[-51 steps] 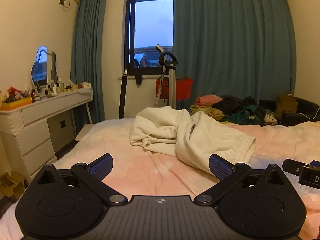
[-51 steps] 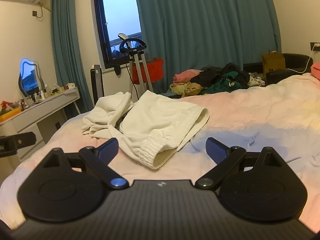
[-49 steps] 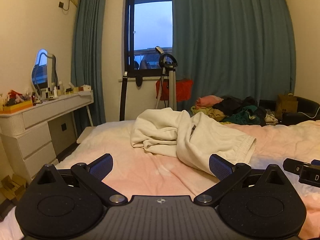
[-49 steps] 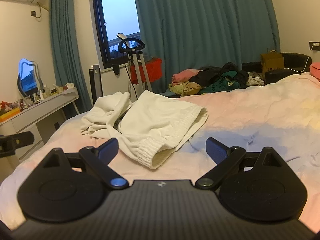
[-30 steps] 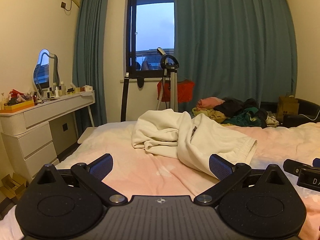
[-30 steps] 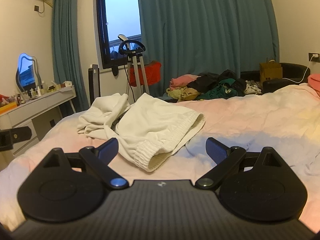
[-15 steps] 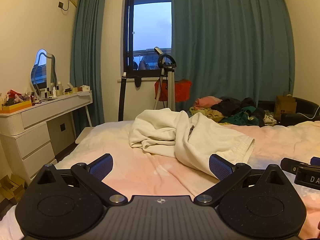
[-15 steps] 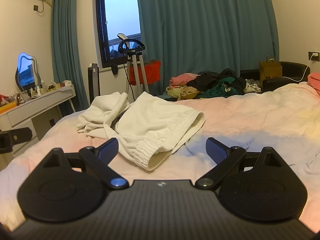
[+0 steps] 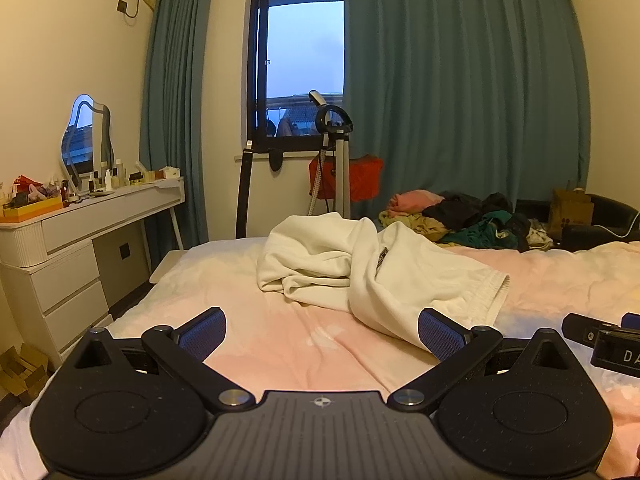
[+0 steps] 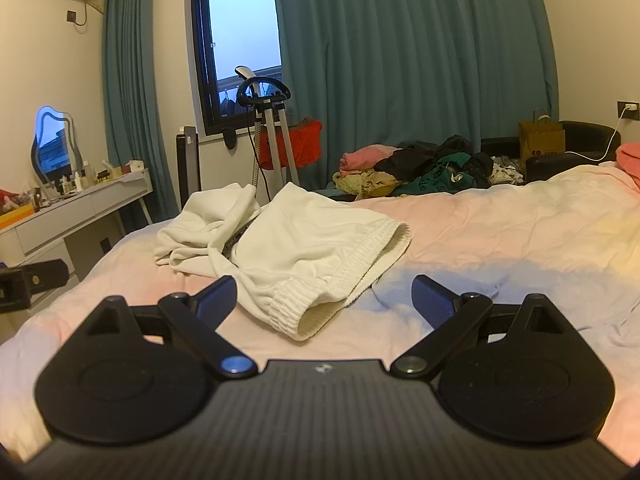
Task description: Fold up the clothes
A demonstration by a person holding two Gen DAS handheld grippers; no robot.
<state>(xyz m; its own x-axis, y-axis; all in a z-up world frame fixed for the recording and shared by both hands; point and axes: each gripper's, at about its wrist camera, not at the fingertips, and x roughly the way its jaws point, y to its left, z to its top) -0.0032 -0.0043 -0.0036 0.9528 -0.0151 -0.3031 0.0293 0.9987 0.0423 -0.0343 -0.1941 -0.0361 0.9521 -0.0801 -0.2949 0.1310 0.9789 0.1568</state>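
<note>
**Cream garment waits crumpled on the bed, both claws released**

I hold the left claw [image 9: 322, 330] low over the pink bedsheet [image 9: 280, 344], its blue-padded fingers [image 9: 202, 332] spread wide with nothing between them. The right claw [image 10: 324, 300] is likewise released and empty, its jaws apart just short of the garment's ribbed hem.

The cream garment [image 9: 372, 268] lies bunched near the middle of the bed, one end heaped in folds toward the window [image 9: 300, 76], the other spread flat with its ribbed edge toward the right claw. A small dark tag shows in the crease between the two halves; I cannot read it.

Little writing is legible. At the right edge of the left wrist view, the body of the other rig carries white letters beginning "DA", cut off by the frame. A brown paper bag [image 10: 542, 140] on the black sofa [image 10: 580, 148] bears a dark printed mark, too small to make out.

Beyond the bed, a heap of pink, black, green and tan clothes [image 10: 420, 168] sits against the teal curtains [image 10: 400, 60]. A garment steamer on a stand [image 9: 334, 160] rises before the window, a red fabric item [image 9: 356, 178] behind it. At left, a white dressing counter [image 9: 92, 216] holds a wavy mirror [image 9: 84, 136], bottles and an orange tray. A white cable [image 10: 596, 140] runs from a wall socket to the sofa.
</note>
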